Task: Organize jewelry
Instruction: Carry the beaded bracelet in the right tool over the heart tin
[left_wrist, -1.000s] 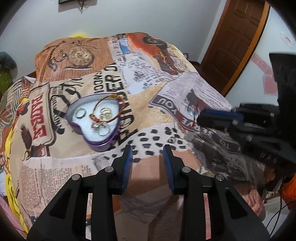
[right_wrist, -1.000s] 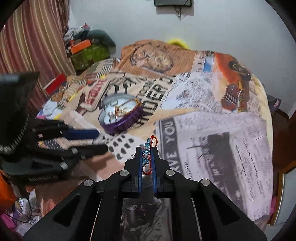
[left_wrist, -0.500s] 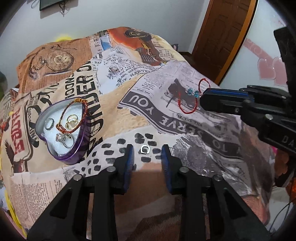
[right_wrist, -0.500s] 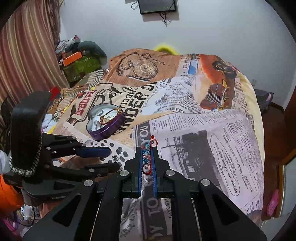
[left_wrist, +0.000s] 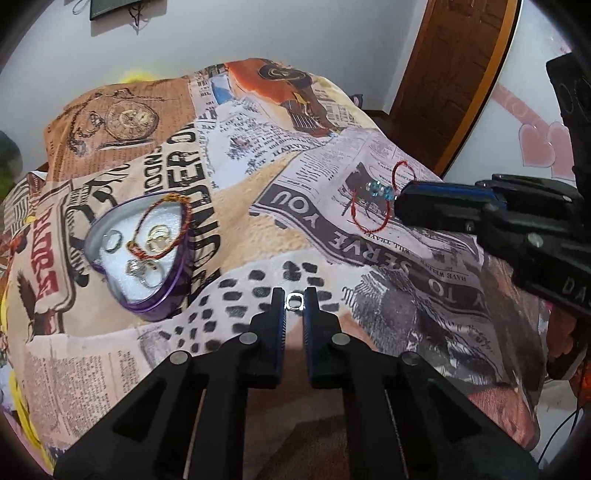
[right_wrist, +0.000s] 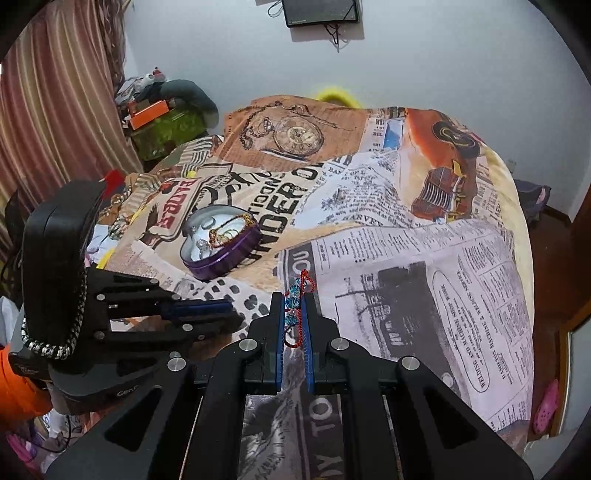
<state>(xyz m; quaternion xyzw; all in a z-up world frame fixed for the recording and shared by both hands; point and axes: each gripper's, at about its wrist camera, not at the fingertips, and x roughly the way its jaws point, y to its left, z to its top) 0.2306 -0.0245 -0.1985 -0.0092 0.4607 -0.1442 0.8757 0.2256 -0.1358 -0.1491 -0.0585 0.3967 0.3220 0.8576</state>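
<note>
Meanwhile, purple heart-shaped metal tin (left_wrist: 147, 254) lies at left on newspaper-print bedspread (left_wrist: 258, 206), rings and braided bracelet inside; left gripper (left_wrist: 294, 301) narrows around small square silver ring (left_wrist: 294, 302), apparently touching, pinch unconfirmed; right gripper (right_wrist: 294, 306) pinches red cord bracelet with blue beads (right_wrist: 295, 306); next, likely: secure ring, carry both tinward.

bedspread (left_wrist: 258, 229) lies open between tin (left_wrist: 147, 254) and right claw (left_wrist: 397, 201) — nothing between.
</note>
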